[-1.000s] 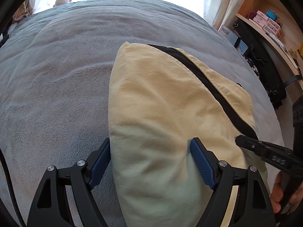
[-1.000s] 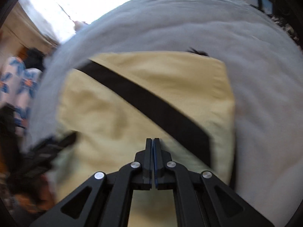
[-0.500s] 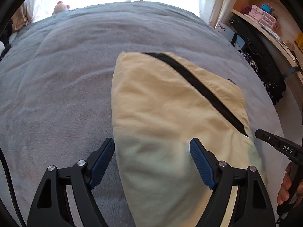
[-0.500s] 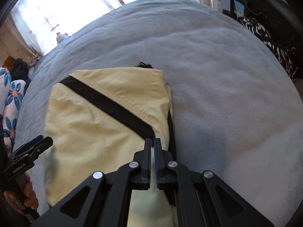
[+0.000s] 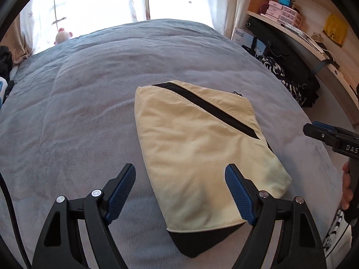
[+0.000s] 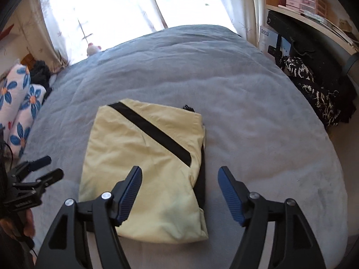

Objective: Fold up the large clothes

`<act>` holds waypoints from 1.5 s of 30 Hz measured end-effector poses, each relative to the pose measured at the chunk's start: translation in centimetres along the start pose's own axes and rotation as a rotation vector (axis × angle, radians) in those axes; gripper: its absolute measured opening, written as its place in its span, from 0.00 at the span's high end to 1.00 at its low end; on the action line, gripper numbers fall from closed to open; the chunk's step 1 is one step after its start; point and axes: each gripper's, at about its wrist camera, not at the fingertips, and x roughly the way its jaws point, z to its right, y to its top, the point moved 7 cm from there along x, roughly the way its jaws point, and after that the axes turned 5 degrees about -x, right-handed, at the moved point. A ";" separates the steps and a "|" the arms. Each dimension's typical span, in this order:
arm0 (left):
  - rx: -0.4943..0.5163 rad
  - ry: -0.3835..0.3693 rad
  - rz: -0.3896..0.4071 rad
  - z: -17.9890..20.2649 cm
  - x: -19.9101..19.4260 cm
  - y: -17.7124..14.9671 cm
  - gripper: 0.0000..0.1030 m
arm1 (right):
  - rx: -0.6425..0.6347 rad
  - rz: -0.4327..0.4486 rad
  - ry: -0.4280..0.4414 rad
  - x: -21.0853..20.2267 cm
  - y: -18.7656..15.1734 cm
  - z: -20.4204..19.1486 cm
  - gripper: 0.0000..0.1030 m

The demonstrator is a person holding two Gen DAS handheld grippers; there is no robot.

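Folded yellow jacket (image 5: 197, 157) lying flat mid-bed (image 5: 78, 112), closer to the near edge. Left claw (image 5: 180, 190) and right claw (image 6: 180, 192) both spread wide above it, holding nothing.

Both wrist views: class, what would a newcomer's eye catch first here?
A folded pale-yellow garment with a black diagonal stripe lies mid-bed on the grey blanket. The left hand-held gripper and right hand-held gripper hang open above its near end, gripping nothing.
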 end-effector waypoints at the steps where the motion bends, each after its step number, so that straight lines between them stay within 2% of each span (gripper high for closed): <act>1: -0.004 0.002 -0.003 -0.1 -0.1 -0.2 0.22 | -0.019 -0.009 -0.012 0.2 -0.2 0.0 0.32; 5: 0.001 -0.017 -0.045 -0.2 1.4 -1.2 0.22 | -0.043 -0.100 0.023 2.9 -2.2 0.5 0.32; 8: -0.034 -0.071 -0.113 -0.4 3.5 -2.5 0.22 | -0.042 -0.147 0.063 5.1 -3.6 1.1 0.32; 13: -0.138 -0.205 -0.197 -1.2 7.3 -4.2 0.22 | 0.070 -0.228 0.188 9.9 -5.7 3.7 0.32; 16: -0.180 -0.219 -0.186 -2.0 8.9 -4.5 0.19 | 0.163 -0.251 0.278 12.5 -6.5 5.1 0.32; 18: -0.191 -0.237 -0.160 -2.3 9.5 -4.4 0.13 | 0.210 -0.253 0.355 13.5 -6.7 5.2 0.32; 22: -0.235 -0.269 -0.180 -3.0 11.5 -4.9 0.13 | 0.226 -0.210 0.465 14.6 -6.1 4.2 0.30; 26: -0.324 -0.370 -0.179 -3.5 13.0 -5.1 0.11 | 0.204 -0.196 0.568 15.6 -5.3 1.9 0.32; 31: -0.314 -0.382 -0.143 -3.0 14.0 -4.6 0.07 | 0.173 -0.179 0.609 17.3 -4.0 -0.6 0.33; 33: -0.307 -0.368 -0.145 -2.7 14.3 -4.1 0.07 | 0.182 -0.172 0.597 17.5 -3.7 -0.7 0.42; 35: -0.297 -0.352 -0.150 -2.5 14.4 -3.9 0.07 | 0.184 -0.175 0.560 17.7 -3.6 -0.4 0.67; 36: -0.290 -0.344 -0.148 -2.4 14.3 -3.7 0.10 | 0.190 -0.173 0.557 17.6 -3.8 -0.3 0.71; 37: -0.269 -0.321 -0.143 -2.2 14.1 -3.7 0.13 | 0.199 -0.167 0.558 17.3 -3.7 -0.2 0.81; 38: -0.245 -0.302 -0.135 -2.0 13.8 -3.6 0.23 | 0.201 -0.157 0.558 16.9 -3.6 -0.1 0.86; 39: -0.223 -0.286 -0.123 -1.8 13.4 -3.4 0.34 | 0.187 -0.139 0.543 16.3 -3.4 -0.4 0.87; 40: -0.184 -0.258 -0.107 -1.5 12.6 -3.2 0.41 | 0.170 -0.125 0.526 15.7 -3.5 -0.5 0.88; 41: -0.161 -0.244 -0.096 -1.4 12.0 -3.0 0.53 | 0.148 -0.111 0.512 15.0 -3.3 -0.9 0.89; 42: -0.153 -0.239 -0.089 -1.4 11.5 -2.7 0.60 | 0.126 -0.095 0.503 14.1 -3.0 -1.7 0.89; 45: -0.148 -0.223 -0.071 -1.4 9.5 -1.7 0.66 | 0.054 -0.069 0.447 11.7 -2.1 -4.3 0.90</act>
